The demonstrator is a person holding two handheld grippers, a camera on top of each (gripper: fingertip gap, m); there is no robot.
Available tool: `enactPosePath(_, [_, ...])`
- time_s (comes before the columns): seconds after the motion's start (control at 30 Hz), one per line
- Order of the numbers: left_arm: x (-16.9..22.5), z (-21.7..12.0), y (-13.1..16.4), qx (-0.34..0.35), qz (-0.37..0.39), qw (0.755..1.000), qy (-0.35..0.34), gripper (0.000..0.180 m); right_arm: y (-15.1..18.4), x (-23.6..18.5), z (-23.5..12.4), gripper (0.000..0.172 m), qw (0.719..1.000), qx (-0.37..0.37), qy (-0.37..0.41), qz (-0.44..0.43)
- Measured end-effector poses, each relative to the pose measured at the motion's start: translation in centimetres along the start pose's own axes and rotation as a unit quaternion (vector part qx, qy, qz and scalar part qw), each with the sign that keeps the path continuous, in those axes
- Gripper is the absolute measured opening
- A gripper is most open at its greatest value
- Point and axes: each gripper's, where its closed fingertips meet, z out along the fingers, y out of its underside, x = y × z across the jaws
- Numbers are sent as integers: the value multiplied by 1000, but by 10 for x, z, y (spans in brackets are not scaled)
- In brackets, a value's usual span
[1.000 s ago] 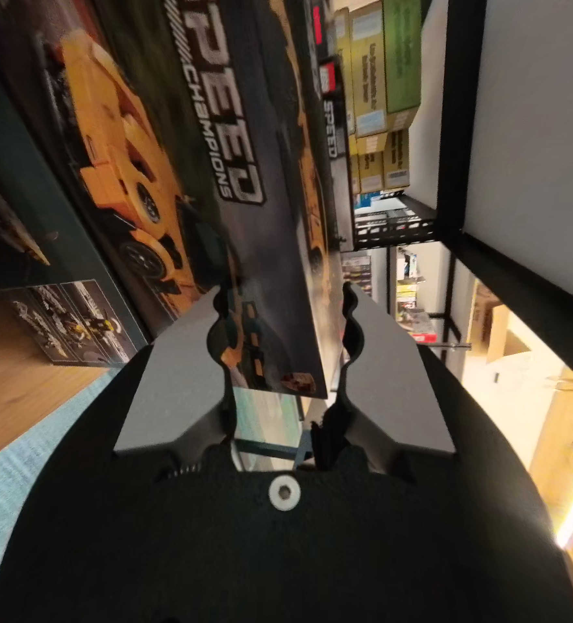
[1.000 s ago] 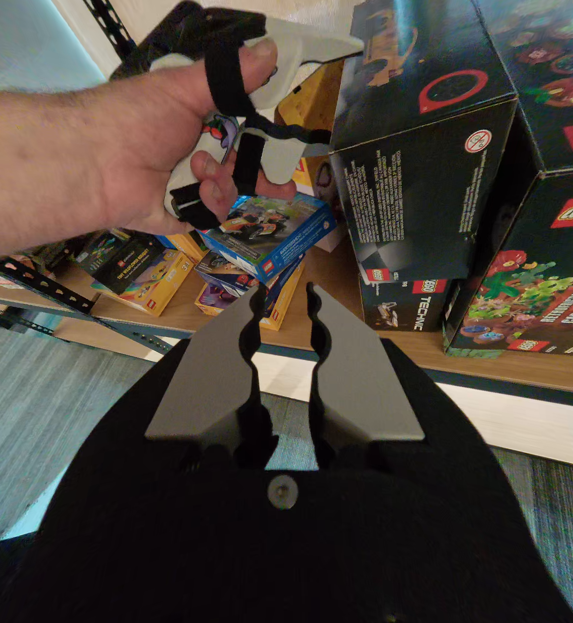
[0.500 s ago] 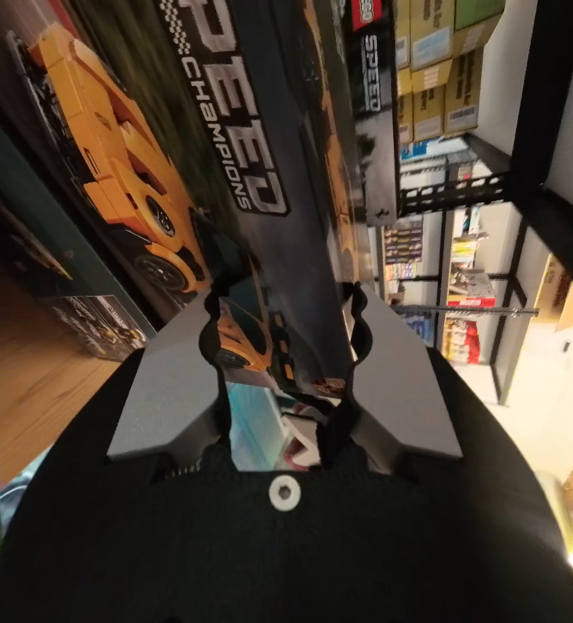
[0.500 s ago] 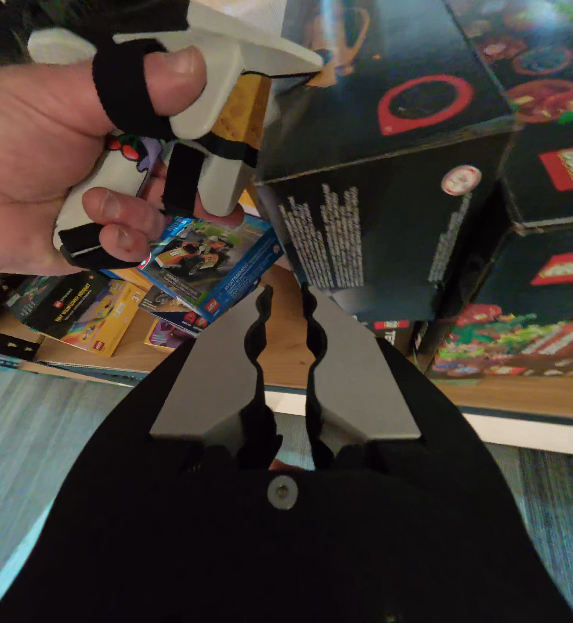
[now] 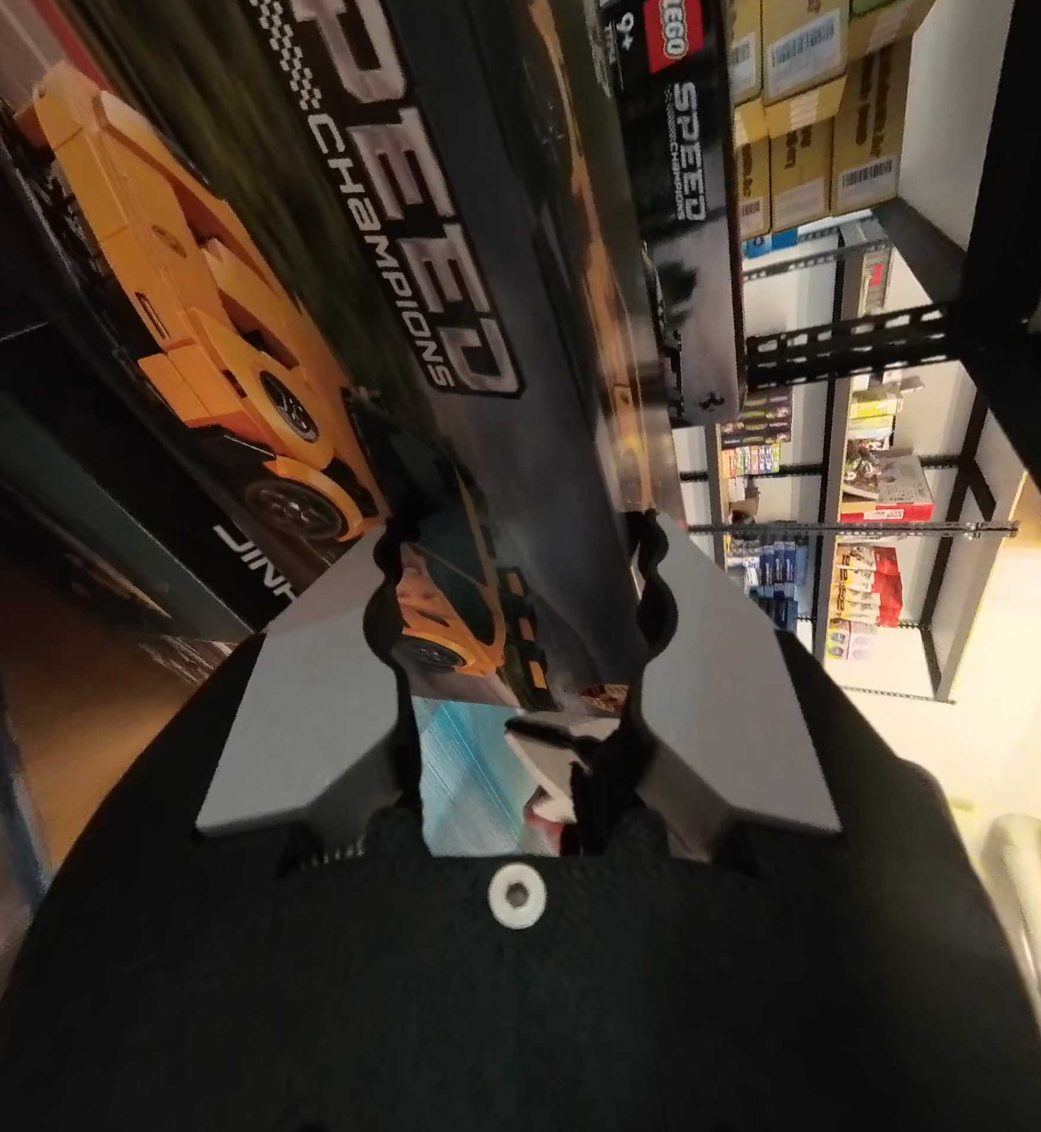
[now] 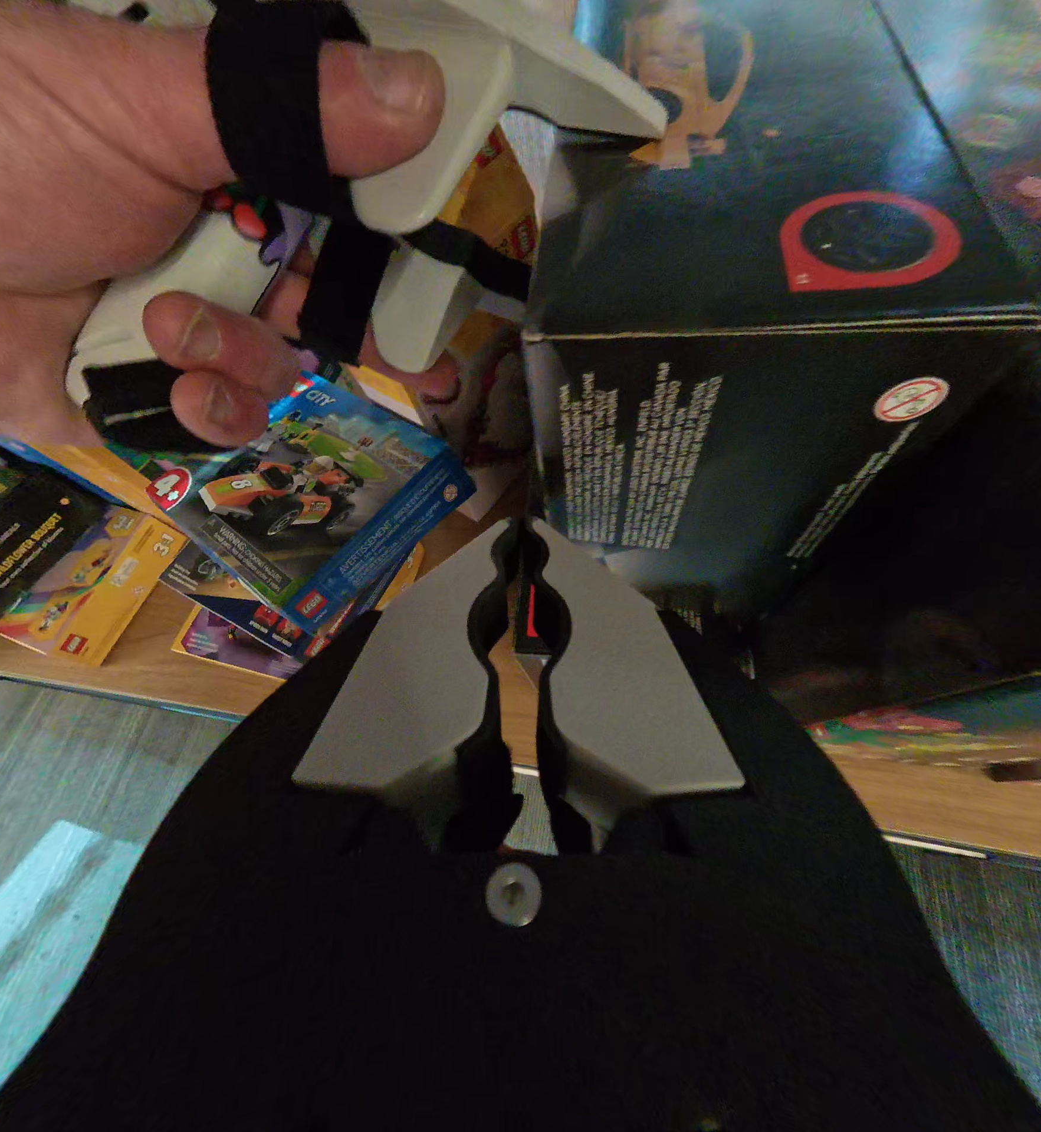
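Note:
In the left wrist view my left gripper (image 5: 511, 533) is turned on its side, its fingers spread wide. The lower corner of a dark toy box with a yellow car printed on it (image 5: 383, 245) lies between them. I see no pad pressing on it. That box rests on another dark box (image 5: 107, 490). The right wrist view shows a hand (image 6: 76, 184) holding the left gripper (image 6: 444, 184) at the top edge of the big black box (image 6: 750, 429). My right gripper (image 6: 521, 533) is shut, tips together with nothing between them, just in front of that box's lower left corner.
A small blue toy box (image 6: 334, 490) and yellow ones (image 6: 95, 582) lie in a loose pile on the wooden shelf board (image 6: 138, 667). Grey carpet (image 6: 76, 796) lies below. A black shelf frame (image 5: 1008, 184) and stacked cardboard cartons (image 5: 806, 122) stand beyond the left gripper.
My left fingers spread wider around the car box's corner and the view swung. My right fingers closed from a small gap onto air and moved nearer the black box.

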Motion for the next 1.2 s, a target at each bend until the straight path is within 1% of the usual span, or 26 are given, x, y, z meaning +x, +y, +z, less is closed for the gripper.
enactPosePath(0.13, [-4,-7,-1,-9,-11,1000,2,78,7,-15,-6,2,1000,4,-14,-4])
enactPosePath(0.27, [-8,-15,1,11,-24,1000,11,79,25,-36,-21,1,999,2,-35,-5])
enactPosePath(0.4, [-7,-21,1,17,-6,1000,3,77,39,-54,-43,1,999,18,-46,-2])
enactPosePath(0.57, [4,-28,1,26,17,1000,2,85,52,-69,-69,3,998,35,-52,18])
enactPosePath(0.67, [9,-32,1,38,20,999,1,85,60,-76,-83,3,997,40,-56,28])
enactPosePath(0.87, [23,-45,6,66,39,997,11,85,67,-90,-112,7,996,48,-67,29])
enactPosePath(1.0, [26,-49,15,64,46,997,6,89,72,-101,-126,8,996,46,-77,18])
enactPosePath(1.13, [27,-48,20,54,53,997,-1,84,76,-113,-135,8,995,43,-84,10])
enactPosePath(1.2, [29,-46,22,54,54,997,-4,86,78,-118,-138,8,995,41,-87,8])
